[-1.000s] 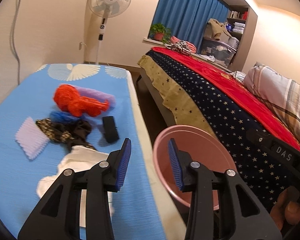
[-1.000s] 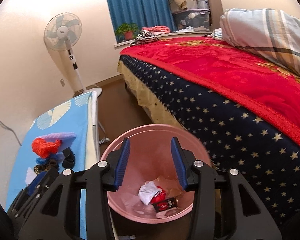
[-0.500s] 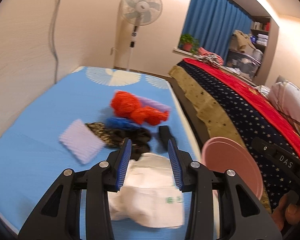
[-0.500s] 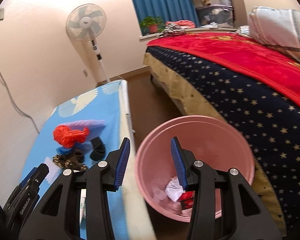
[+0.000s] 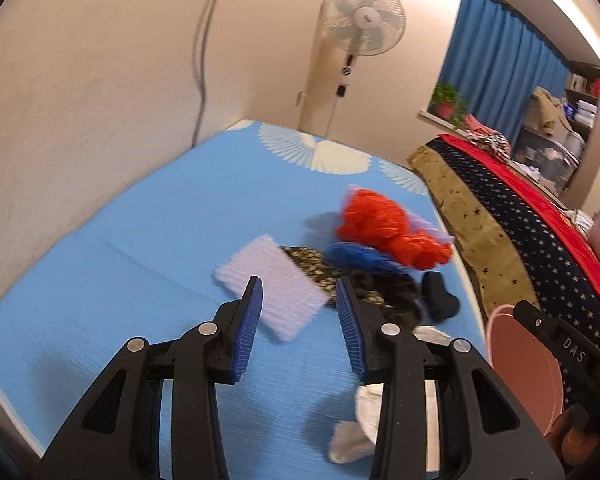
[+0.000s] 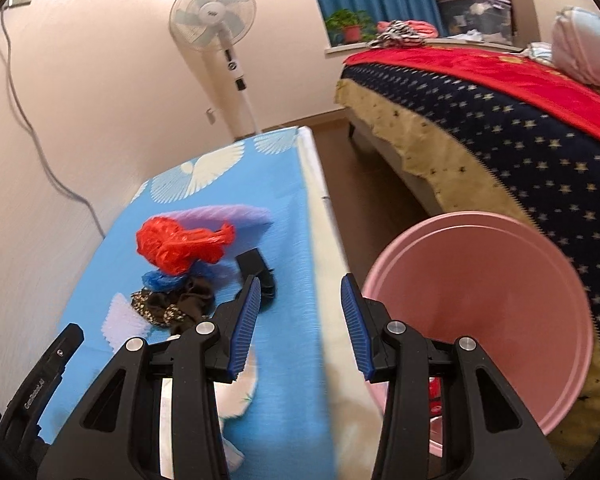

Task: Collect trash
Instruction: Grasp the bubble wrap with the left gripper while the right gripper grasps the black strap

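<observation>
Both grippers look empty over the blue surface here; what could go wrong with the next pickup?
1. The trash lies bunched: the red crumpled plastic bag, blue plastic scrap and dark patterned fabric touch or overlap, so one grasp may drag neighbours along.
2. The flat lavender foam sheet lies flush on the blue patterned mat; the open left gripper could slide over it.
3. The pink round bin stands off the mat's edge, so a loose grip may drop items short.

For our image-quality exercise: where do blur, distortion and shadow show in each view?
Left wrist view: lavender foam sheet motion-smeared, wall cable bowed by fisheye, gripper shadows on the blue mat. Right wrist view: pink bin soft, standing fan sharper, corners vignetted.
</observation>
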Available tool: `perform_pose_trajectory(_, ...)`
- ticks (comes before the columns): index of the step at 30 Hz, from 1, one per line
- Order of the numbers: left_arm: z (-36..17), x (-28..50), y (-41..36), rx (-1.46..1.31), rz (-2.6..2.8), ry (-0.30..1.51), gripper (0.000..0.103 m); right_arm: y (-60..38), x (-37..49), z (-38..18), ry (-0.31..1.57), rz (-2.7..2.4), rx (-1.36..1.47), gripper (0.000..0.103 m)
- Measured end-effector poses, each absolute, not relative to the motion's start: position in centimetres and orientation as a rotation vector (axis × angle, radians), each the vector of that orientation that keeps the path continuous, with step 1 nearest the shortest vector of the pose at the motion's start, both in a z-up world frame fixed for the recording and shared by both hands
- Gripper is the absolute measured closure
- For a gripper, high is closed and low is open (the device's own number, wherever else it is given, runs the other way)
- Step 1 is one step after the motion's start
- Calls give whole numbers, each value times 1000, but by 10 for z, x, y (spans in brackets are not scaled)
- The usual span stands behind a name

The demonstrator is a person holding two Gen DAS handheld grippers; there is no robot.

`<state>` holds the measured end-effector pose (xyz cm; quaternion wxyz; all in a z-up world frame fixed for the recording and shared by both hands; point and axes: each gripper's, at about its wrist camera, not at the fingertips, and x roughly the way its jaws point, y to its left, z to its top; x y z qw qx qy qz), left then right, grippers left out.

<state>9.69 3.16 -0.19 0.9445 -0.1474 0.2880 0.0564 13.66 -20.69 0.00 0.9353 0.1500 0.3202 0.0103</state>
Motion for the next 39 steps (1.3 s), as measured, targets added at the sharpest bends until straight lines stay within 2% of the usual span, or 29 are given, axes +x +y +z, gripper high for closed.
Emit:
perform_pose_trajectory(10,-21,121,44,-339,146,655,65,-187,171,-19,713,87,322,60)
perform_pose_trajectory(17,-37,137,48,-369,162,734,53,-173,193,-33,769,104,299,60)
perform_pose_trajectory(23,-46,147,43,-339,163,799,53,-172,202,-45,814,97,301,60)
perform_pose_trajectory(26,-48,149,42,-334,163,815,53,-170,203,-46,816,101,289,63)
perform_pose_trajectory(29,-49,150,40,-324,157,828,54,-170,203,-47,821,103,291,73)
perform_pose_trajectory(36,-47,146,42,-343,136,802,86,-169,198,-41,803,110,275,79)
perform_pose_trajectory(39,-43,142,42,-342,134,778,89,-172,193,-36,789,103,276,79)
